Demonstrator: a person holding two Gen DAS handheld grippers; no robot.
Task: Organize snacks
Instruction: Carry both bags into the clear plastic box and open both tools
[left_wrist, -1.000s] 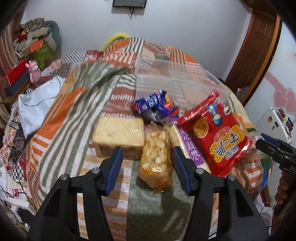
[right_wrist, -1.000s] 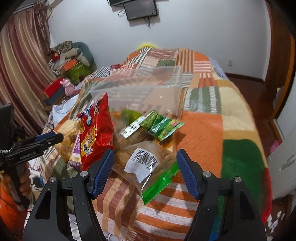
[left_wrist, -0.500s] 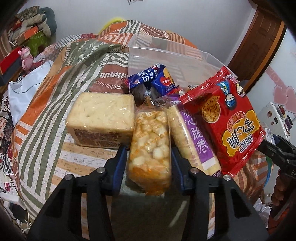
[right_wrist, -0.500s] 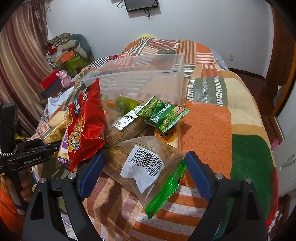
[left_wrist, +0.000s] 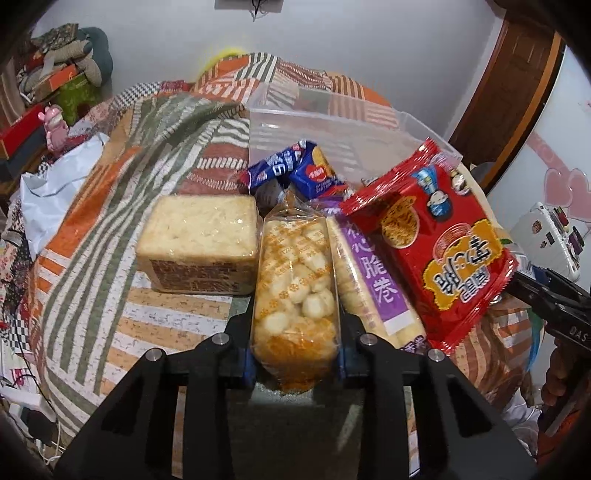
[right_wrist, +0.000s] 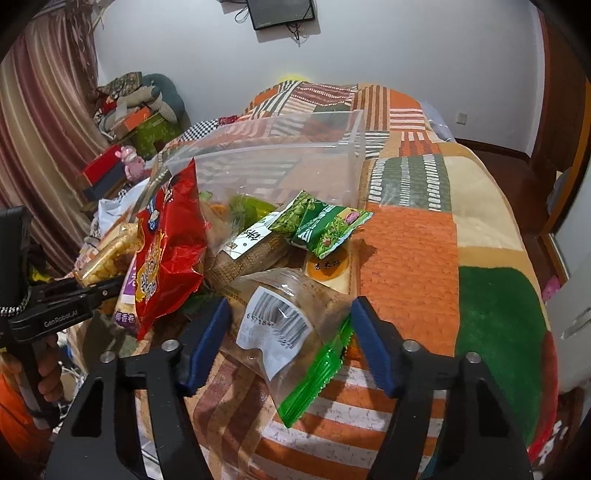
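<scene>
The left gripper (left_wrist: 295, 360) pinches the puff packet (left_wrist: 295, 288) (near end), seemingly firmly, jaws just closing.

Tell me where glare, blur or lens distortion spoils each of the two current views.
Left wrist view: fisheye bends the door frame, corners are black, soft glare sits on the wrapped cracker block, and the puffed snack bag stays sharp. Right wrist view: the same curving and dark corners, glare washes out the barcode label, and reflections streak the clear plastic bin.
</scene>
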